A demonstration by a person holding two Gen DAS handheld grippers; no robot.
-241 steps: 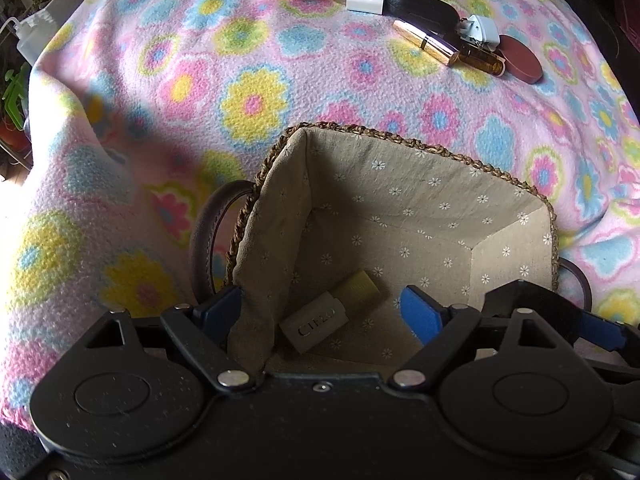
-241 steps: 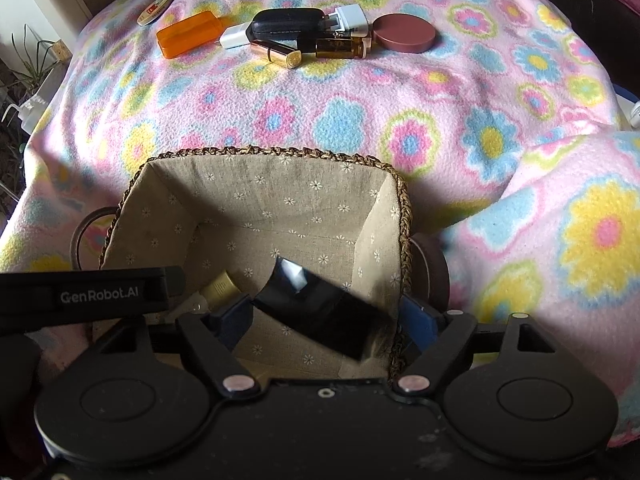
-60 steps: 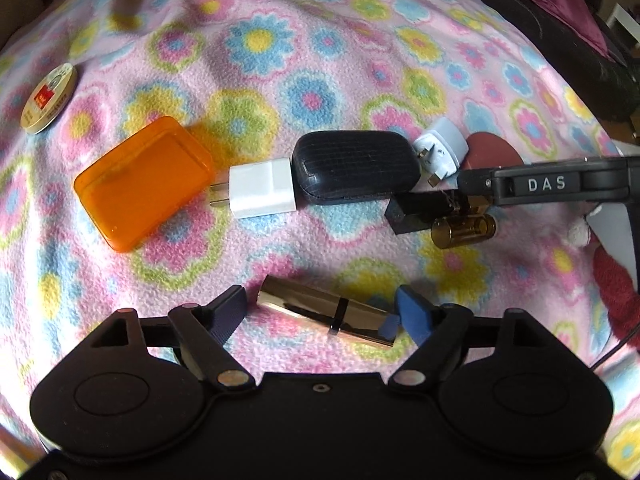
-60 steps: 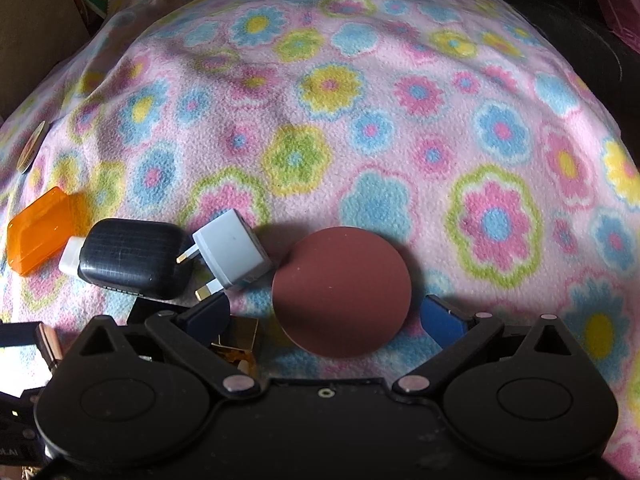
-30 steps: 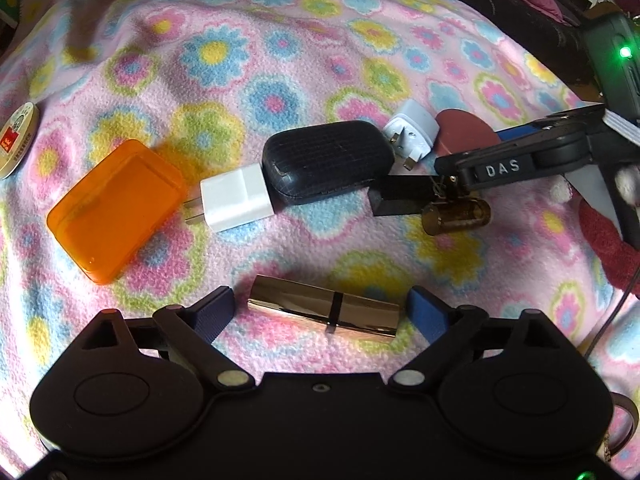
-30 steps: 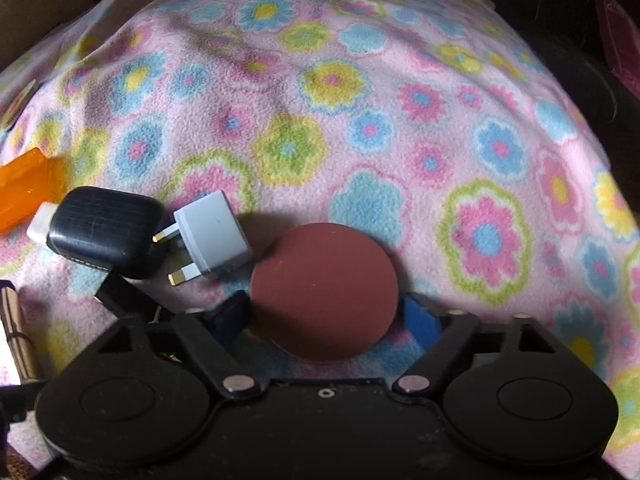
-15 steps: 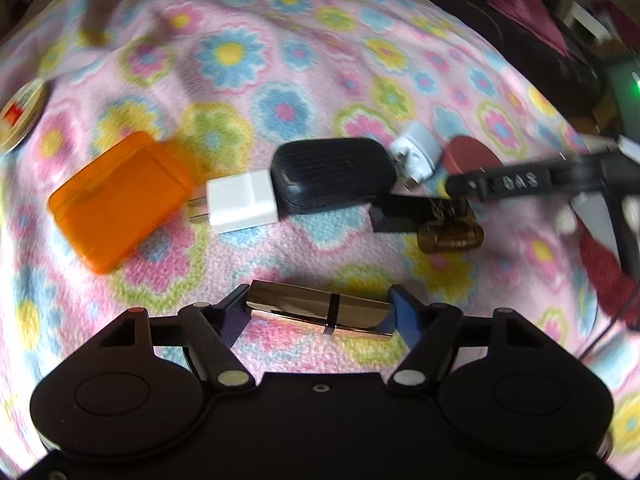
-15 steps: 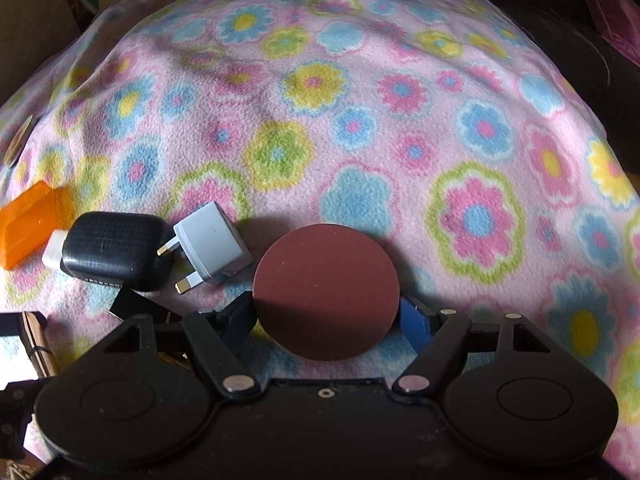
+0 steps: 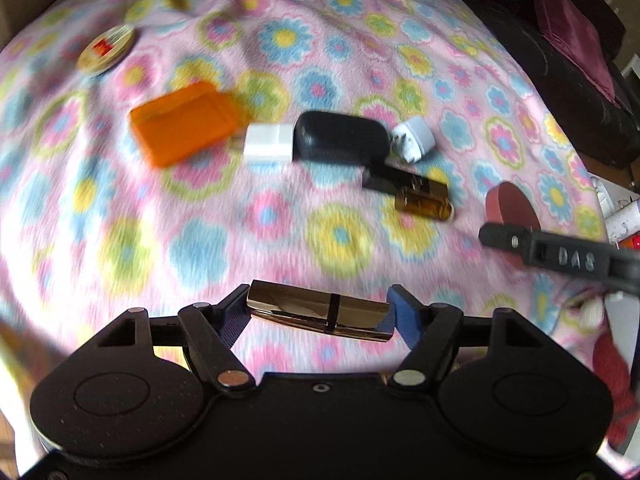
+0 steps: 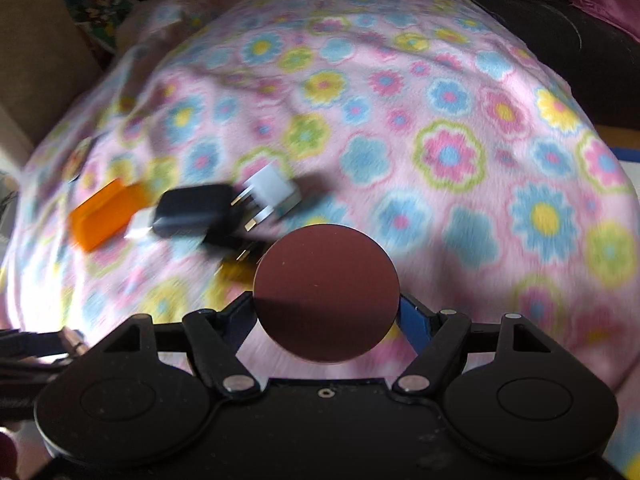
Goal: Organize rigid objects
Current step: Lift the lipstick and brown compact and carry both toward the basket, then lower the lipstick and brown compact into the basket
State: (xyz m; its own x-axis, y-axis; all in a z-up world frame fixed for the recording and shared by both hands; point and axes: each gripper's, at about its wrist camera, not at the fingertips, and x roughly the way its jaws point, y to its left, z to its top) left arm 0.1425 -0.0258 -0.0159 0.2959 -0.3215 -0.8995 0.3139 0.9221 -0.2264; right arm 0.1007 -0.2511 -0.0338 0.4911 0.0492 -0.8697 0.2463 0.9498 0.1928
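Your left gripper [image 9: 320,312] is clamped end to end on the gold lipstick tube [image 9: 320,314], one pad on each end, and the tube hangs crosswise above the flowered blanket [image 9: 280,216]; its jaws closed in on it within the last second. Your right gripper [image 10: 326,312] has its two pads pressed on opposite edges of the round maroon compact [image 10: 326,294], which faces the camera flat and sits clear of the blanket. In the left view that same compact shows at the right edge, edge-on in the other tongs. Farther out on the blanket lies what you have left: an amber bottle with a black cap [image 9: 412,194] nearest, then a row of the black case [image 9: 340,140] with the white charger [image 9: 268,144] touching its left end and the pale plug adapter [image 9: 412,140] just beside its right end. The orange box [image 9: 184,128] lies left of the charger, slightly apart from it, and a small round tin [image 9: 106,52] sits farthest away, well apart from the rest. Both views are blurred.
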